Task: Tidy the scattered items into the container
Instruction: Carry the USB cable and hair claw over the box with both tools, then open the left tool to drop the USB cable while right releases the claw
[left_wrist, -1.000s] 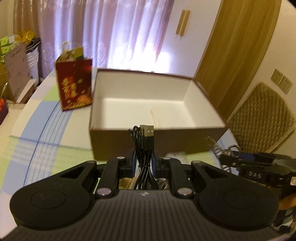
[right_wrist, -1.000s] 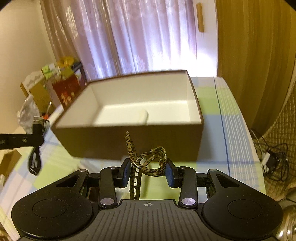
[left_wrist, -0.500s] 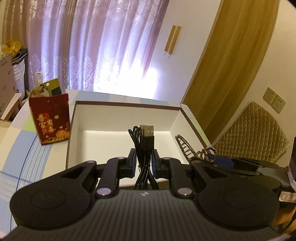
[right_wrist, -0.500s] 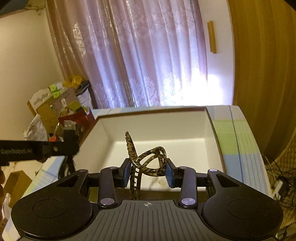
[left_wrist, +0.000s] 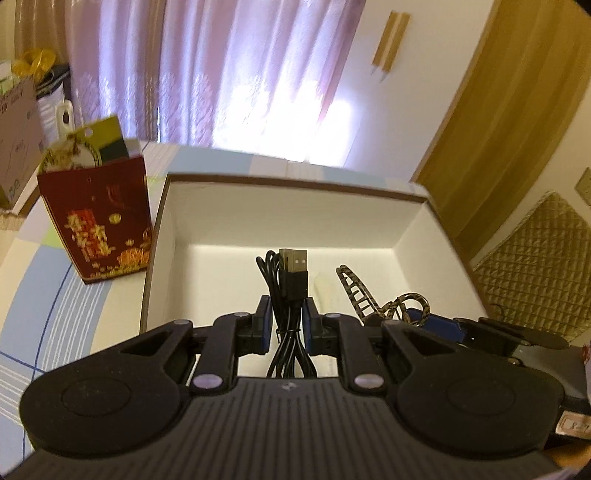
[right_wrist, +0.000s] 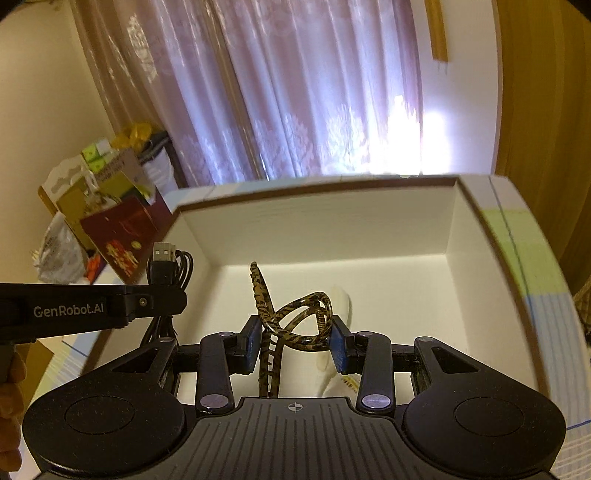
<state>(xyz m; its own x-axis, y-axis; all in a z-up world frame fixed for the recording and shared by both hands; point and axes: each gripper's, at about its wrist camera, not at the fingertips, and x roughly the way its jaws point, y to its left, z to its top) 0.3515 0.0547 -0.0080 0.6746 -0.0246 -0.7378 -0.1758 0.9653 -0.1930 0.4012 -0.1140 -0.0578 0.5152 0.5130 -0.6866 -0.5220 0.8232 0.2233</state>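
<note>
A brown cardboard box (left_wrist: 295, 184) with a white inside stands open on the table; its far wall (right_wrist: 317, 229) fills the right wrist view. My left gripper (left_wrist: 287, 317) is shut on a bundled black USB cable (left_wrist: 290, 280) held over the box's near wall. My right gripper (right_wrist: 293, 343) is shut on a tortoiseshell hair clip (right_wrist: 295, 325) over the box interior. The clip (left_wrist: 373, 299) and the right gripper show at the right of the left wrist view. The cable (right_wrist: 168, 266) and the left gripper show at the left of the right wrist view. A pale oblong item (right_wrist: 341, 302) lies on the box floor.
A red gift bag (left_wrist: 96, 221) with gold print stands left of the box. The tablecloth (left_wrist: 44, 302) is checked in blue, green and white. Cartons and bags (right_wrist: 92, 184) pile up beyond the table's left side. Curtains hang behind. A quilted chair back (left_wrist: 535, 258) is at right.
Both grippers have risen from in front of the box's near wall and moved forward over it. They still hold the cable and the clip.
</note>
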